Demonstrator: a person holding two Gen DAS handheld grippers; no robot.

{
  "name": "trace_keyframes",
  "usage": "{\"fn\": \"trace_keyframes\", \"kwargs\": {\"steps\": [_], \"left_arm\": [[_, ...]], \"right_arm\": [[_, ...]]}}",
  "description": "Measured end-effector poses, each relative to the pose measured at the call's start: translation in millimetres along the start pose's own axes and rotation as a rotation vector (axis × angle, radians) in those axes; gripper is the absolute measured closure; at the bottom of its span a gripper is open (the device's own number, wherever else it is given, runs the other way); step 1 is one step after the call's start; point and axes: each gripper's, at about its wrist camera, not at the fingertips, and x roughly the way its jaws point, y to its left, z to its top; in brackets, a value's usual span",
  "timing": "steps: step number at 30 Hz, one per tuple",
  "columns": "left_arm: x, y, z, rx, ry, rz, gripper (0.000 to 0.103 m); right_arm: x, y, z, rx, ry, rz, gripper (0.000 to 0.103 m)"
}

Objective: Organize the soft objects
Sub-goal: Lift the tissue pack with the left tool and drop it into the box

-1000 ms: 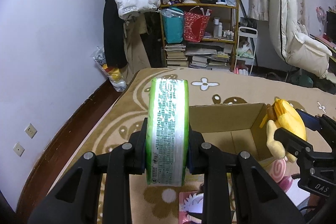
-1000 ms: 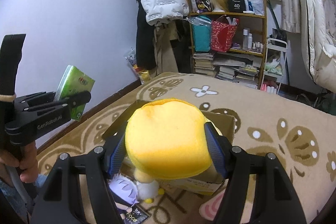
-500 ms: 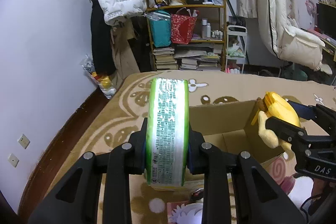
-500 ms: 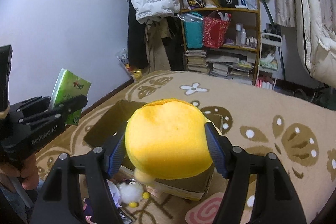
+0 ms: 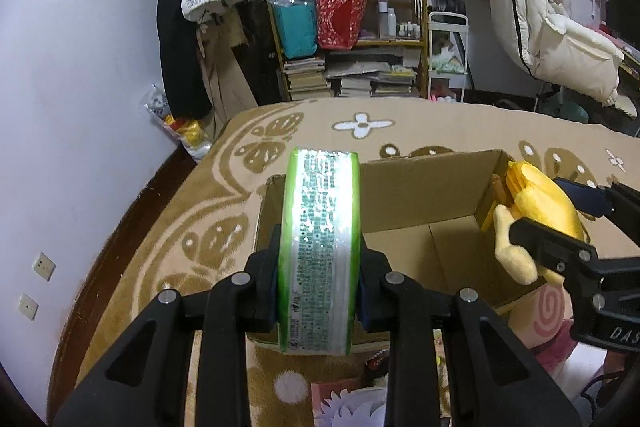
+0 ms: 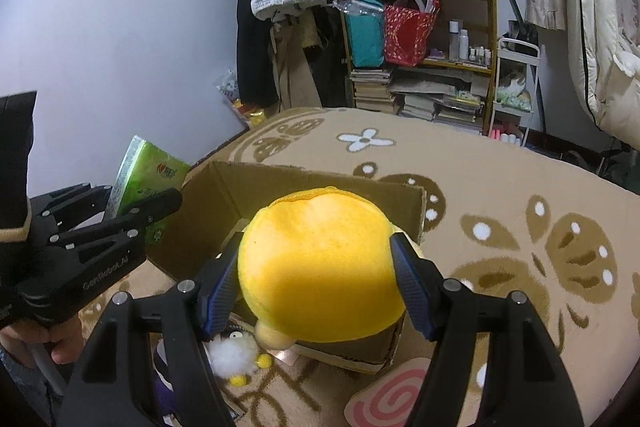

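Green tissue pack clamped in left gripper, yellow plush squeezed in right gripper, white pom-pom only in right view.

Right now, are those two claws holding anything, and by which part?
Left gripper clamps the green tissue pack by its flat faces, near its lower end; right gripper squeezes the yellow plush toy by its sides.

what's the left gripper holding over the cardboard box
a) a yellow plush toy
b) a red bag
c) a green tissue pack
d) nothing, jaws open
c: the left gripper is clamped on the green tissue pack, held on edge above the open cardboard box, while the yellow plush toy sits in the right gripper.
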Motion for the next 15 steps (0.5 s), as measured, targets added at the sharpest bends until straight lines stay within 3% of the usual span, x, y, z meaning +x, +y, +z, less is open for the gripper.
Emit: {"fn": "trace_keyframes", "kwargs": {"steps": [9, 11, 12, 13, 15], "left_arm": [[19, 15, -4, -0.067, 0.049, 0.014, 0.074], [19, 15, -3, -0.077, 0.049, 0.022, 0.069], [17, 15, -3, -0.076, 0.047, 0.021, 0.059], [15, 15, -2, -0.074, 0.037, 0.023, 0.042], [7, 14, -1, -0.063, -0.01, 0.037, 0.032]], "right_arm": [[9, 0, -4, -0.012, 0.022, -0.008, 0.025], [9, 0, -4, -0.01, 0.024, -0.007, 0.025], [9, 0, -4, -0.011, 0.024, -0.006, 0.024], [9, 0, -4, -0.012, 0.021, -0.005, 0.023], [11, -1, -4, -0.008, 0.02, -0.007, 0.023]]}}
